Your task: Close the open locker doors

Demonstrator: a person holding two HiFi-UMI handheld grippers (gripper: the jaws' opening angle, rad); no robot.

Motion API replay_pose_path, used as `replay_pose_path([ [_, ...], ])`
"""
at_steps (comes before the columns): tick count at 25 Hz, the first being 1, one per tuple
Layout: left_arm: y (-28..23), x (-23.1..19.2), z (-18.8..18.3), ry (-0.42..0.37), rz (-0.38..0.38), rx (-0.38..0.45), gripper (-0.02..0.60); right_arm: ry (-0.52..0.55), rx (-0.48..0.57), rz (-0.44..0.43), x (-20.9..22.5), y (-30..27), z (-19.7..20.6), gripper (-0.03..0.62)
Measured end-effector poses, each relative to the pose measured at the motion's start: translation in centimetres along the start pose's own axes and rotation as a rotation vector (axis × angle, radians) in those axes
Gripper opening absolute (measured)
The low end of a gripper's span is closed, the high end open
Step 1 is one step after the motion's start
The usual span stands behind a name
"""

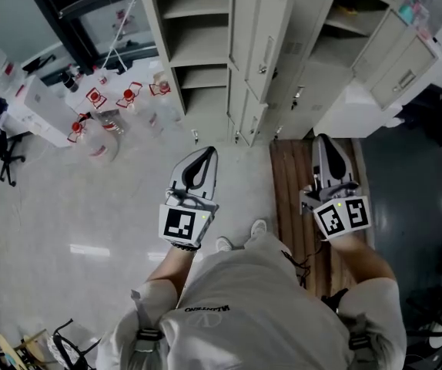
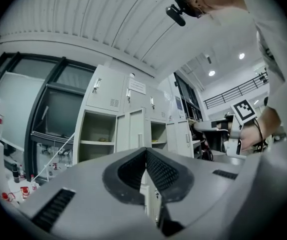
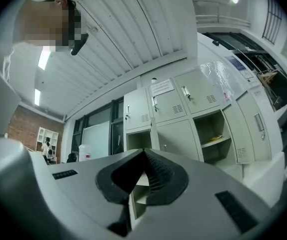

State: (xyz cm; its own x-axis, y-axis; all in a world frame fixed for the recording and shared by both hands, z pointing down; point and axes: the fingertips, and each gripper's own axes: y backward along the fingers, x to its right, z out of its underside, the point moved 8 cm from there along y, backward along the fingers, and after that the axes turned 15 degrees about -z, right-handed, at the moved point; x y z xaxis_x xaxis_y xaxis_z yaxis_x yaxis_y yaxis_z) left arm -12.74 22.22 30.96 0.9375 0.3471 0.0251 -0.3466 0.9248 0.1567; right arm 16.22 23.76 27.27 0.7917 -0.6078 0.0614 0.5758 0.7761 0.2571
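A bank of grey lockers [image 1: 282, 21] stands ahead of me. The left compartment [image 1: 198, 37] is open with bare shelves, and its door [image 1: 267, 33] swings out toward me. Further right a second compartment [image 1: 352, 18] is open, its door [image 1: 402, 64] hanging out to the right. My left gripper [image 1: 204, 154] is shut and holds nothing, well short of the lockers. My right gripper [image 1: 325, 141] is likewise shut and empty, level with the left one. In the left gripper view the open compartment [image 2: 96, 141] and its door [image 2: 136, 129] show beyond the closed jaws. The right gripper view shows the open compartment [image 3: 213, 139].
Several clear bottles with red labels [image 1: 102, 106] stand on the floor at the left beside a white box [image 1: 44, 118]. A wooden strip [image 1: 294, 183] runs under my right gripper. A white bench [image 1: 375, 99] juts out at the right below the locker door.
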Motion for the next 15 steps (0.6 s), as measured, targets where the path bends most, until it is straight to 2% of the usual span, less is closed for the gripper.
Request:
replay_pose_path([
  [7,-4.2,2.0,1.1,-0.032,0.003,-0.007,0.005,0.008,-0.005,-0.008,2.7,-2.2,1.1,0.011],
  [15,-10.8,5.3,2.7,-0.08,-0.023,-0.032,0.005,-0.007,-0.005,-0.097,7.1,-5.6,1.9,0.011],
])
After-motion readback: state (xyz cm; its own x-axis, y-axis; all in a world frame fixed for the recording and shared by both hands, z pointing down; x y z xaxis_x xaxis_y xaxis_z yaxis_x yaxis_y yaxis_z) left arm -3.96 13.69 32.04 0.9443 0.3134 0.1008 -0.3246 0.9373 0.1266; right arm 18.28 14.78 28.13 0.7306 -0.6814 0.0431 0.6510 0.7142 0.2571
